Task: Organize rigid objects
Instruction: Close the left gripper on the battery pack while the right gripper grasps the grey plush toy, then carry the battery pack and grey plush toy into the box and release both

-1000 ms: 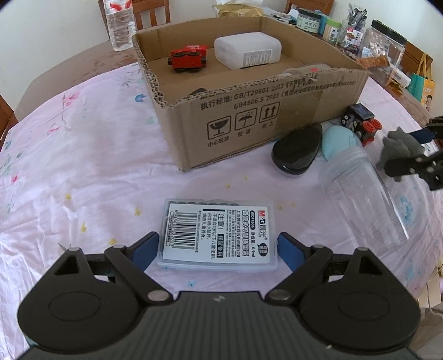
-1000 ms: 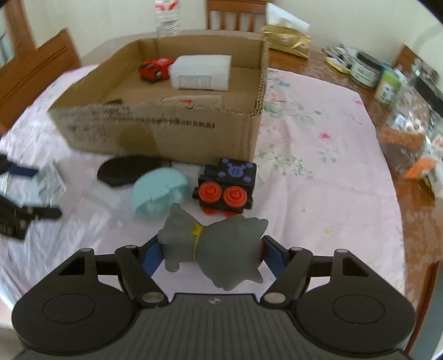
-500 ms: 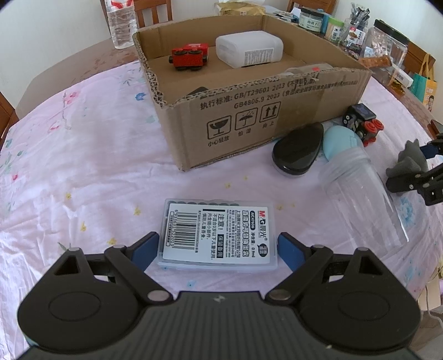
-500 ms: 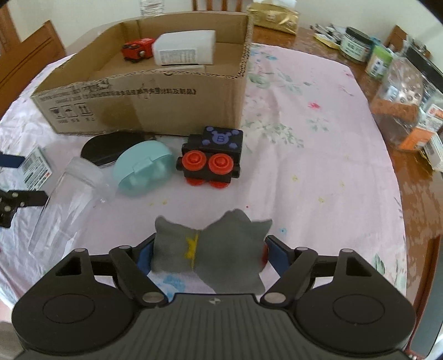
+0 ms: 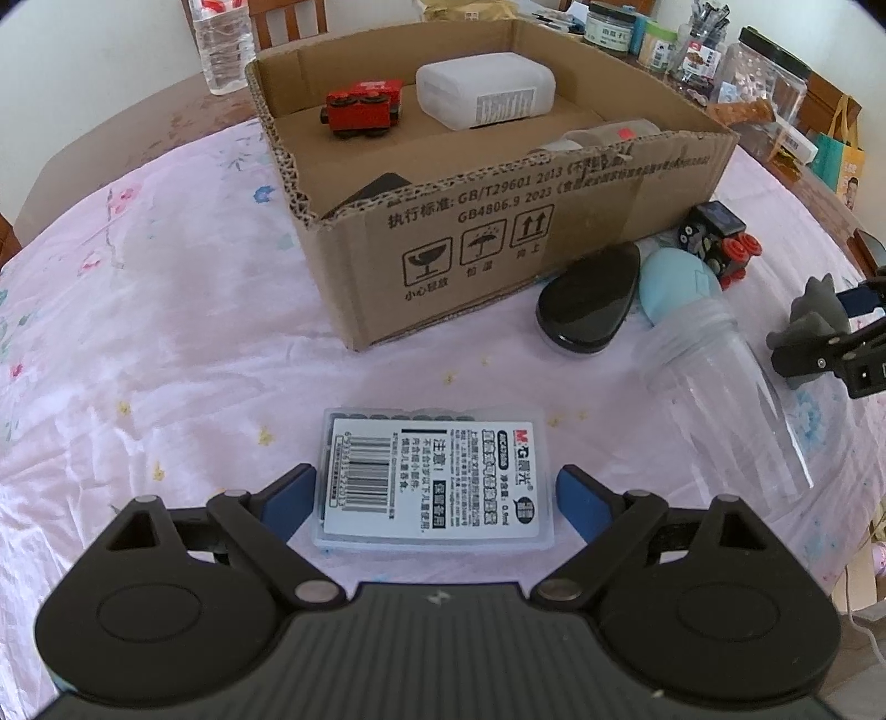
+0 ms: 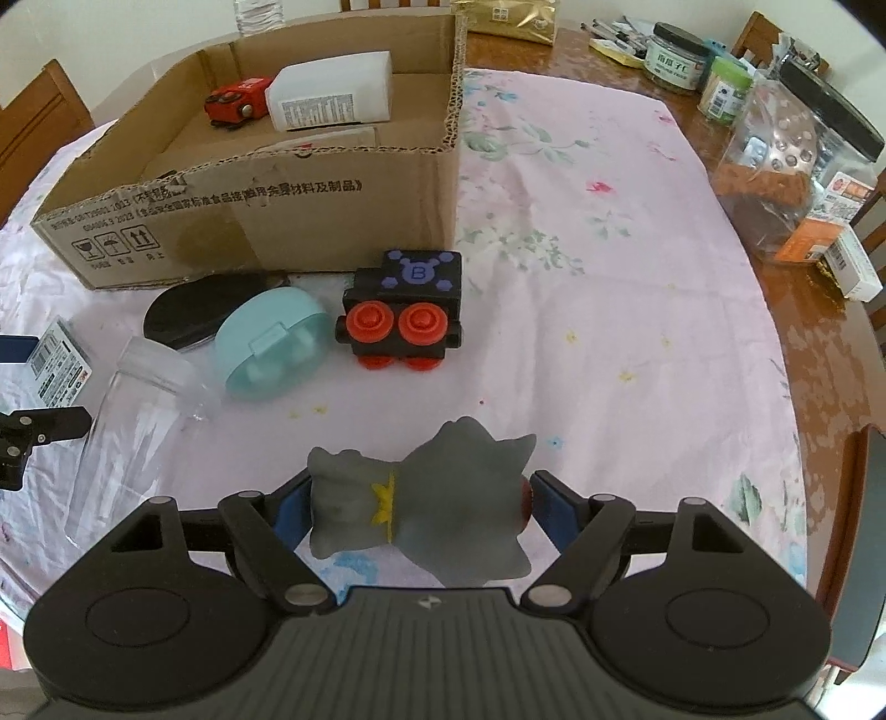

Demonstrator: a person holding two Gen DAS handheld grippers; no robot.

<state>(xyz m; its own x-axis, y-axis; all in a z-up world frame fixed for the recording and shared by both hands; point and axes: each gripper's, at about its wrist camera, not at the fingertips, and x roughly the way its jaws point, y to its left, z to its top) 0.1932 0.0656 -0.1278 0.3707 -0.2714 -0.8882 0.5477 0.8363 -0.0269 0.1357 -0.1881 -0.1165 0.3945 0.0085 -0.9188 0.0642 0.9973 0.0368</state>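
Note:
My left gripper [image 5: 434, 498] is shut on a clear flat refill case [image 5: 434, 479] with a white barcode label, low over the pink tablecloth. My right gripper [image 6: 412, 507] is shut on a grey soft toy [image 6: 426, 509] with a yellow band, near the table's right front; it also shows in the left wrist view [image 5: 814, 327]. A cardboard box [image 5: 498, 238] stands behind, holding a red toy train [image 5: 362, 108] and a white plastic container [image 5: 484, 94]. On the cloth in front of the box lie a black case [image 6: 205, 310], a teal case [image 6: 271, 343], a black block train [image 6: 407, 304] and a clear cup [image 6: 138, 421].
Jars, bottles and packets [image 6: 786, 144] crowd the bare wooden table at the back right. A water bottle [image 5: 221, 44] stands behind the box. Wooden chairs [image 6: 39, 116] ring the table. The table edge [image 6: 847, 443] runs close on the right.
My right gripper has drawn back toward the table's front right with the grey toy, away from the block train. My left gripper has kept still with the case.

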